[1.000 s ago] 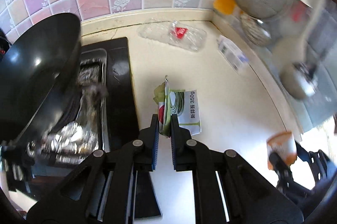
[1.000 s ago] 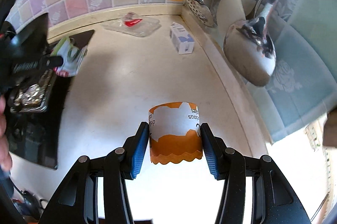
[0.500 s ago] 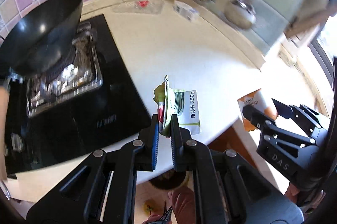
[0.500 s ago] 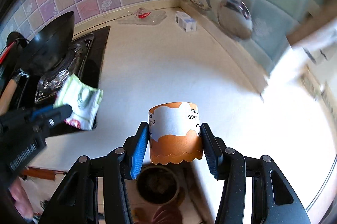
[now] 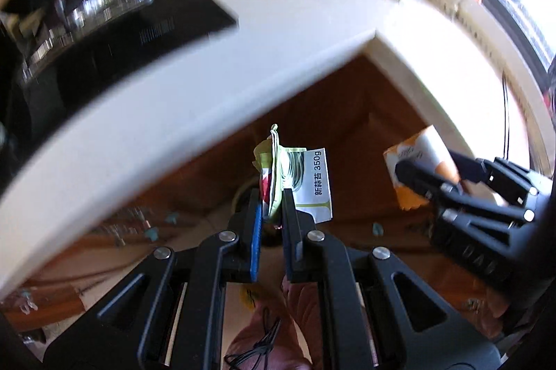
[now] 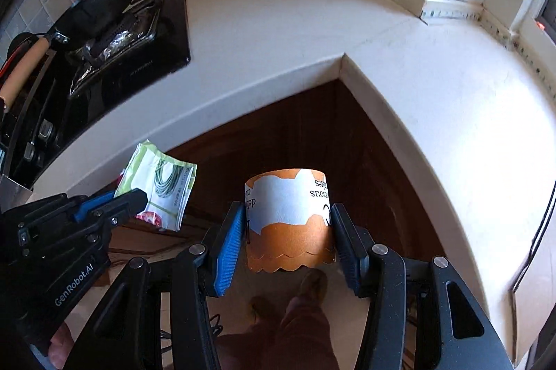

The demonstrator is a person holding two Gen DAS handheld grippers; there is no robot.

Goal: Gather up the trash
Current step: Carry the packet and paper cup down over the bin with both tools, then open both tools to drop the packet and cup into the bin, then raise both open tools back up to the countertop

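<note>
Carrying step: the left tool [image 5: 271,213] pinches a wrapper [image 5: 305,178], the right tool [image 6: 285,231] grips a paper cup [image 6: 288,217], both beyond the worktop [image 6: 278,32] edge, above the floor. Next: find the bin, release.

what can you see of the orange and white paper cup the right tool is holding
The paper cup is a short, slightly tapered paper sleeve, orange with a broad white band, a scalloped orange edge nearest the camera and dark printed lettering that reads upside down. It looks like thin card, uncrushed. The right tool clamps it on both sides with blue-padded fingers. It hangs in the air past the counter edge, above the dark cabinet corner and the floor. Nothing else touches it.
</note>
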